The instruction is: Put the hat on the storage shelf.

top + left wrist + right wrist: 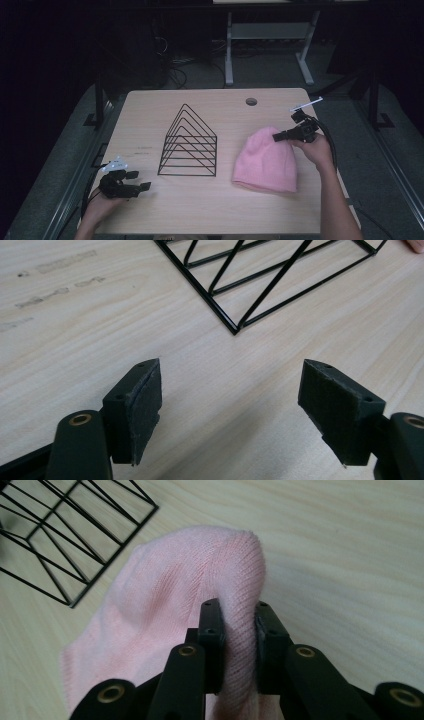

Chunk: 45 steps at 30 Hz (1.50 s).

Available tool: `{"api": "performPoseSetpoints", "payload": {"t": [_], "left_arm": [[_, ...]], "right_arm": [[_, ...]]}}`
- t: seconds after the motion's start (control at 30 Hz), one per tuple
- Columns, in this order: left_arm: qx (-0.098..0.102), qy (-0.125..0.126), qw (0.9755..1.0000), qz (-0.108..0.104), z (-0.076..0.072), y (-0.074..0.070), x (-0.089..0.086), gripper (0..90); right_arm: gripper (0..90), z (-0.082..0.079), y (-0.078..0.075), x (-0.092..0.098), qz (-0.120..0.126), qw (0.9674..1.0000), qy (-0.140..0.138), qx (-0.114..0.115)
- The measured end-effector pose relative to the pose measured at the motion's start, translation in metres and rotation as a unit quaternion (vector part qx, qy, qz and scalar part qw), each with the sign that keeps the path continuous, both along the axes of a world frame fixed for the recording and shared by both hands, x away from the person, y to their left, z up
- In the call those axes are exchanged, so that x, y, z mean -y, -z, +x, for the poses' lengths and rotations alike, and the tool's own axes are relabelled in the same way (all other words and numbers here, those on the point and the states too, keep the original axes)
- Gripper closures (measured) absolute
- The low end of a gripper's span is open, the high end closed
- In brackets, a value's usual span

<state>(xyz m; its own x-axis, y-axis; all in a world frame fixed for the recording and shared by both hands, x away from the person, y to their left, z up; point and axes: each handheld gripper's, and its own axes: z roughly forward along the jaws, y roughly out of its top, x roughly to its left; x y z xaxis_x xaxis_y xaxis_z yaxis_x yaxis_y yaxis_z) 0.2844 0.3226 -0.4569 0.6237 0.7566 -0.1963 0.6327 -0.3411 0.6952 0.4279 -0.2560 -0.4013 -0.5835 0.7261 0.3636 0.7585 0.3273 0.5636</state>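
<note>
Beanie (265, 160), pink, soft and light, lies at the wire rack's (188, 142) three o'clock; right gripper (233, 625) pinches its crown, a sound hold. Left gripper (230, 405) idles, jaws wide.

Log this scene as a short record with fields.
surface: table, light wood
held item: pink hat, top pinched, brim on the table
right hand-held gripper: shut on the hat's crown
left hand-held gripper: open, nothing between the jaws, near the table's front left corner
other item: black wire rack, left of the hat, untouched
</note>
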Motion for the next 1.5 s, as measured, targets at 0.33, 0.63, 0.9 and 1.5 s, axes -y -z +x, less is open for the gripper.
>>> {"api": "performPoseSetpoints", "payload": {"t": [0.33,0.63,0.9,1.5], "left_arm": [[-0.005,0.014,0.9999,-0.003,-0.002,-0.003,0.004,25.6],[0.002,0.022,0.9998,0.003,-0.003,-0.015,0.004,25.6],[0.009,0.043,0.9990,0.000,-0.005,-0.029,-0.003,25.6],[0.024,0.098,0.9948,0.011,0.003,-0.081,0.007,24.1]], "right_arm": [[77.2,-0.014,-0.031,-0.001,0.021,0.9989,-0.022,0.035],[77.4,-0.029,-0.065,0.000,0.014,0.9971,-0.039,0.064],[77.3,-0.040,-0.099,-0.008,-0.015,0.9945,-0.055,0.088],[77.4,-0.051,-0.157,-0.029,-0.016,0.9874,-0.087,0.131]]}}
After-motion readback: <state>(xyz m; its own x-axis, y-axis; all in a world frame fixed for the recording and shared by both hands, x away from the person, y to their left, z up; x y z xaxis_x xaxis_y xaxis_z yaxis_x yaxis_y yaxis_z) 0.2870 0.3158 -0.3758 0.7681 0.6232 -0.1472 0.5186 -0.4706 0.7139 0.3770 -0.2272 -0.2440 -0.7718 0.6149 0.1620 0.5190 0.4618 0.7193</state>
